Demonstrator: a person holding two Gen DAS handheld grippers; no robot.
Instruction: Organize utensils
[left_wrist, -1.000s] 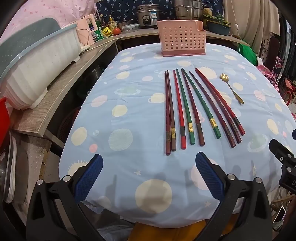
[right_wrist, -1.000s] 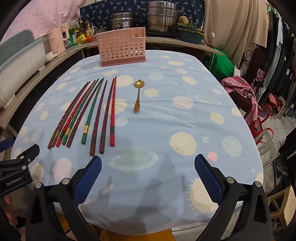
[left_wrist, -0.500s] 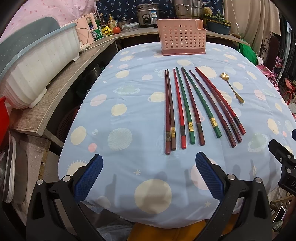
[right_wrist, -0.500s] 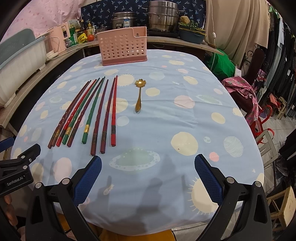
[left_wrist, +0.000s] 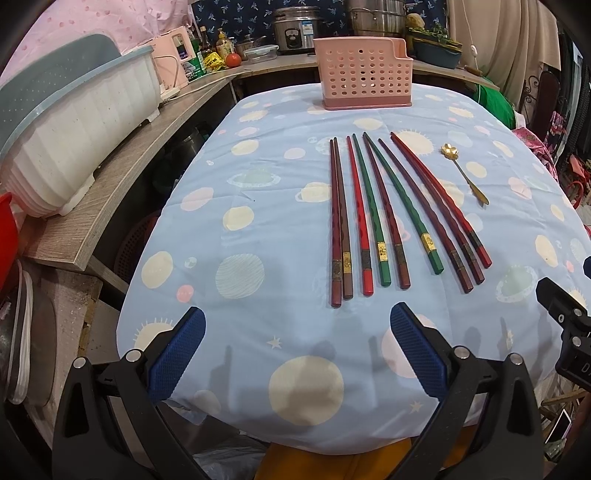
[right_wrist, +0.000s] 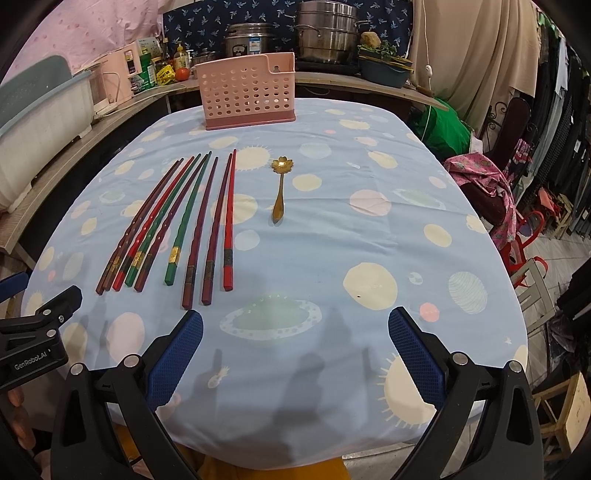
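Nearest the edge, the left gripper (left_wrist: 295, 350) hovers over the surface (left_wrist: 258, 206) with its blue pads spread wide and nothing between them. The right gripper (right_wrist: 295, 350) is spread the same way and just as empty. On the black body of the left one, seen at the edge of the right wrist view, white lettering reads "GenRobot.AI".

Just beyond the pads, nine chopsticks (left_wrist: 384, 218) lie flat in a loose fan on the blue planet-print cloth, red, green and dark brown, some with small gold bands near their thick ends; any marks on the bands are too small to read. To their right, apart from them, a gold spoon (right_wrist: 279, 192) with a flower-shaped bowl lies flat.

At the far end stands the pink perforated utensil holder (right_wrist: 245, 96), upright. Behind it, a rice cooker (right_wrist: 249, 38) carries a blue label I cannot read.
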